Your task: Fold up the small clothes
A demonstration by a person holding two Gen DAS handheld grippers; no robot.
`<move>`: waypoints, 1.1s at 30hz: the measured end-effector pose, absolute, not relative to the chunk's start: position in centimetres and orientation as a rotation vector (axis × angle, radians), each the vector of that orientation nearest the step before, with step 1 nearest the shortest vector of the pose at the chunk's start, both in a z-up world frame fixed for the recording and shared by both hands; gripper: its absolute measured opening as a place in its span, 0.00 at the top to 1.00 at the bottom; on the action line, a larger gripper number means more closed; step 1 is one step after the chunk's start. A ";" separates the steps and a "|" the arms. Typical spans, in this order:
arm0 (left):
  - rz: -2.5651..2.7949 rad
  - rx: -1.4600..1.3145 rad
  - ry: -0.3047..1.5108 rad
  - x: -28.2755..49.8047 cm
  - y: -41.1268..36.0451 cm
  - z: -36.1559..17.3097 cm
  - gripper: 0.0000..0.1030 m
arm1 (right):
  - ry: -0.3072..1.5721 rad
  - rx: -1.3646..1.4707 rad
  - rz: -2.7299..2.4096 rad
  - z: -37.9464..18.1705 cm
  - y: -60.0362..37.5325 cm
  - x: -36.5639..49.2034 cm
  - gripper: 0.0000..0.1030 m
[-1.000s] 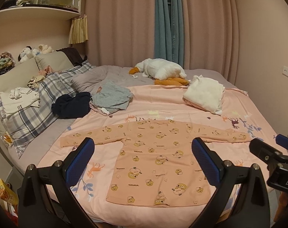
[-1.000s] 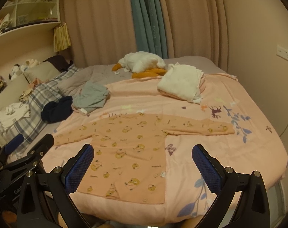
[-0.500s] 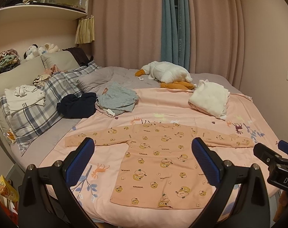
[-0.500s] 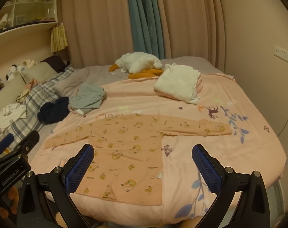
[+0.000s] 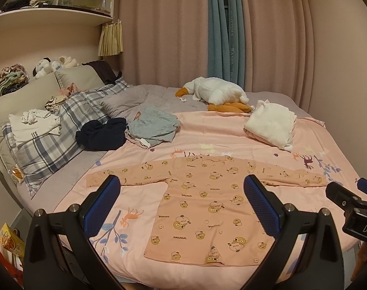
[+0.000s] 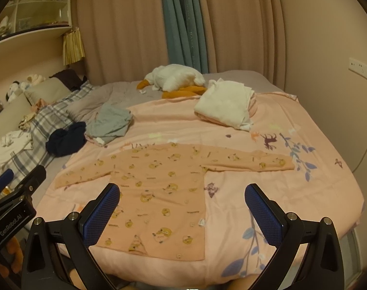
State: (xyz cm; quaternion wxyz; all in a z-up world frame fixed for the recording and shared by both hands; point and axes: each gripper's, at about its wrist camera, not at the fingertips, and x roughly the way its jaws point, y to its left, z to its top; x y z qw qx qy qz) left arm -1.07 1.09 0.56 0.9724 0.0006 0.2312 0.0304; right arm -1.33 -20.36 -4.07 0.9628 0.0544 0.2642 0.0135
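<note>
Pink curtains (image 5: 164, 31) and a teal drape (image 5: 225, 29) are closing off the far wall behind a wide bed (image 5: 69, 171) that is filling both views. Both tools are hovering over the bed's near edge: the left gripper (image 5: 182, 201) is holding its blue pads (image 5: 102, 205) spread wide with nothing between them, and the right gripper (image 6: 182, 211) is doing the same, its fingers (image 6: 263, 213) also gaping apart. Just beyond the pads, a peach bear-print shirt (image 5: 207, 205) is lying flat on the pink bedspread (image 5: 212, 130), sleeves stretched out to both sides, hem toward the grippers. Past the shirt's collar, a folded white garment (image 5: 271, 124) is sitting to its far right, a grey garment (image 5: 154, 126) and a dark navy bundle (image 5: 102, 134) to its far left, and a plush goose (image 5: 217, 94) is sprawling farther back. Beyond the navy bundle, plaid pillows (image 5: 50, 142) are leaning against the headboard
</note>
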 end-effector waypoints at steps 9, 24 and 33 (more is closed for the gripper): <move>0.058 0.010 0.468 -1.2 0.8 0.5 0.01 | 0.538 0.112 0.028 -4.2 -20.5 -1.3 0.00; 0.058 0.013 0.474 -1.1 0.7 0.3 0.01 | 0.545 0.108 0.024 -4.6 -20.9 -1.2 0.00; 0.049 0.024 0.489 -0.8 0.4 -0.2 0.01 | 0.560 0.100 0.021 -4.6 -20.6 -1.0 0.00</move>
